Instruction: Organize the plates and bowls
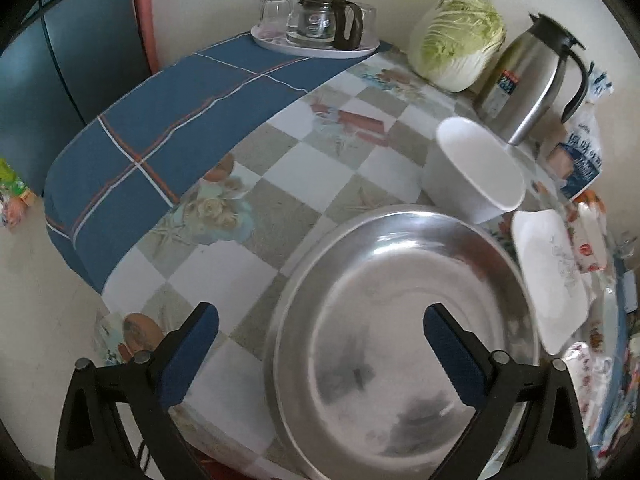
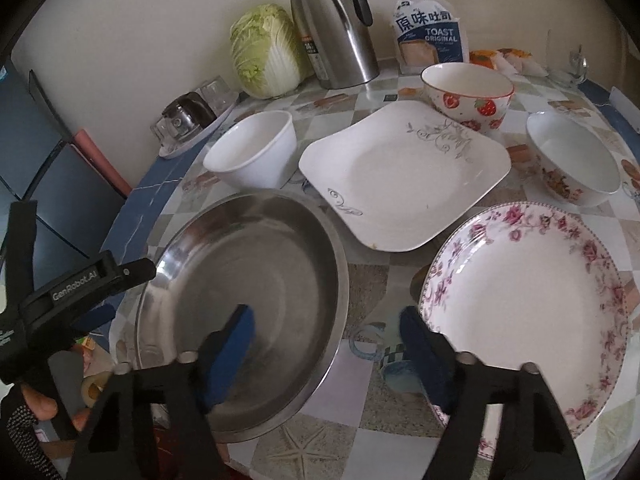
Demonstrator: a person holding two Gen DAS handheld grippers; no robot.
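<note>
A round steel plate (image 1: pixel 400 320) (image 2: pixel 248 280) lies at the table's near edge. My left gripper (image 1: pixel 320 336) is open, with the plate's left rim between its fingers and neither pad touching it. My right gripper (image 2: pixel 328 340) is open too. Its left finger is over the plate's inside and its right finger over the gap beside a rose-patterned round plate (image 2: pixel 528 300). Behind are a plain white bowl (image 1: pixel 476 168) (image 2: pixel 252 152), a square white plate (image 1: pixel 548 272) (image 2: pixel 400 176), a strawberry bowl (image 2: pixel 468 92) and a flowered bowl (image 2: pixel 572 160).
Along the wall stand a cabbage (image 2: pixel 268 52), a steel thermos jug (image 2: pixel 336 28) and a toast bag (image 2: pixel 432 36). A tray with a glass pot (image 1: pixel 320 20) sits on a blue cloth (image 1: pixel 160 128) at the far left. A gloved hand (image 2: pixel 24 420) holds the left gripper.
</note>
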